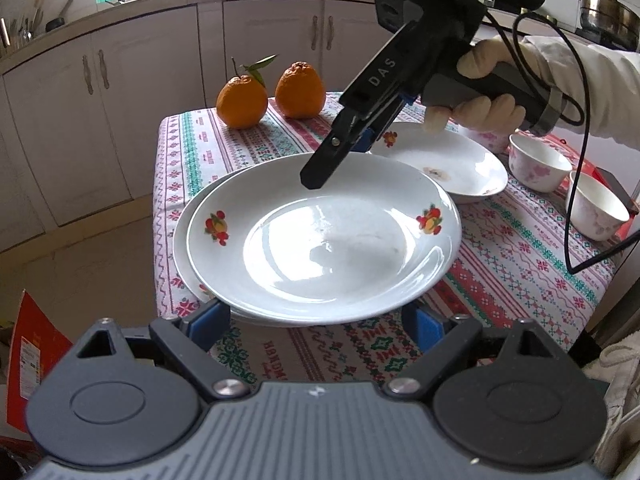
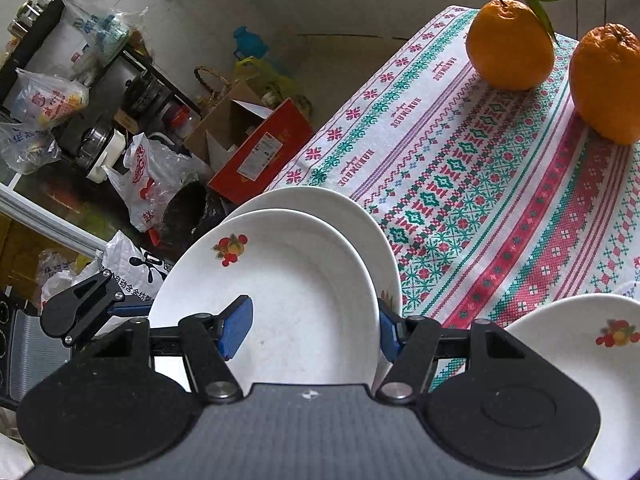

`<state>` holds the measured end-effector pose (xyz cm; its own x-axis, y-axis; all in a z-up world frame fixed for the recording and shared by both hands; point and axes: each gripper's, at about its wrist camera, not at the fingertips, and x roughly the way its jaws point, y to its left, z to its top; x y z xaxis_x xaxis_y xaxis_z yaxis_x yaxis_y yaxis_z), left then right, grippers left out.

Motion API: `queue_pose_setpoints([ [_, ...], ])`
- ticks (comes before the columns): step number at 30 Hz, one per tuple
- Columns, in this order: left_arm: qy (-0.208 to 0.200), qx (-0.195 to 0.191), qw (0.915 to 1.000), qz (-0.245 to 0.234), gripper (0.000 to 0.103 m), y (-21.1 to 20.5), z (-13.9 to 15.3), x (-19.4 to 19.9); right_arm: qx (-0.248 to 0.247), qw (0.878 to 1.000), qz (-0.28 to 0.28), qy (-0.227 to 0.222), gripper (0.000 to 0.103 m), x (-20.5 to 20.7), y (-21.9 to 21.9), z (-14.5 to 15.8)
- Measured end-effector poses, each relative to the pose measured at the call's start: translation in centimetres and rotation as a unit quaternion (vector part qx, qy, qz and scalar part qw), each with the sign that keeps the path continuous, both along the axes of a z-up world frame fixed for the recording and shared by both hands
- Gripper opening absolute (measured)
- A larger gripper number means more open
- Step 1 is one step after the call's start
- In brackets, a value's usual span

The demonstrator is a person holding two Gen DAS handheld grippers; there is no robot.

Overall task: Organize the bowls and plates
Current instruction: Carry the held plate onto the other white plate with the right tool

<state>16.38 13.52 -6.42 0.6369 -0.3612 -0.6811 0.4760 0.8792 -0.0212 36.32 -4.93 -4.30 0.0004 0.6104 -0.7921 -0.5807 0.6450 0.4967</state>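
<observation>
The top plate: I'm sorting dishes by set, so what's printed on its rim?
Small red, yellow and green fruit motifs on the white top plate, clearest in the left wrist view.

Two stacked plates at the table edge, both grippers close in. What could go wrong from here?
1. The stacked plates overhang the table's near edge; a nudge may tip them off.
2. The right gripper straddles the top plate's rim without clamping; lifting now could slip.
3. The dangling cable hangs by the bowls.

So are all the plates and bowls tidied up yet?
Partly. One fruit-print plate already sits on another plate. The right gripper has its jaws open around the top plate's rim. Left to do: a third plate and two floral bowls stand separately on the tablecloth.
</observation>
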Motion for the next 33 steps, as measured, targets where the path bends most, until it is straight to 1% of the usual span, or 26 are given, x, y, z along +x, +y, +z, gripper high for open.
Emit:
queue_pose_setpoints([
  [4,-0.001,0.006,1.0000,0.001,0.092,0.1,-0.1,0.2,-0.001,1.000,-0.002,0.001,0.069,0.0,-0.1,0.0],
  [16,0.003,-0.001,0.9999,0.012,0.092,1.0,-0.5,0.9,-0.005,1.000,-0.005,0.001,0.069,-0.5,-0.4,0.4],
  [21,-0.010,0.013,0.9998,0.005,0.092,0.9,-0.5,0.8,-0.007,1.000,-0.009,-0.002,0.069,-0.9,-0.7,0.7],
  [33,-0.016,0.005,0.9998,0.006,0.092,1.0,-0.4,0.6,-0.020,1.000,-0.013,-0.016,0.069,-2.3,-1.0,1.7],
])
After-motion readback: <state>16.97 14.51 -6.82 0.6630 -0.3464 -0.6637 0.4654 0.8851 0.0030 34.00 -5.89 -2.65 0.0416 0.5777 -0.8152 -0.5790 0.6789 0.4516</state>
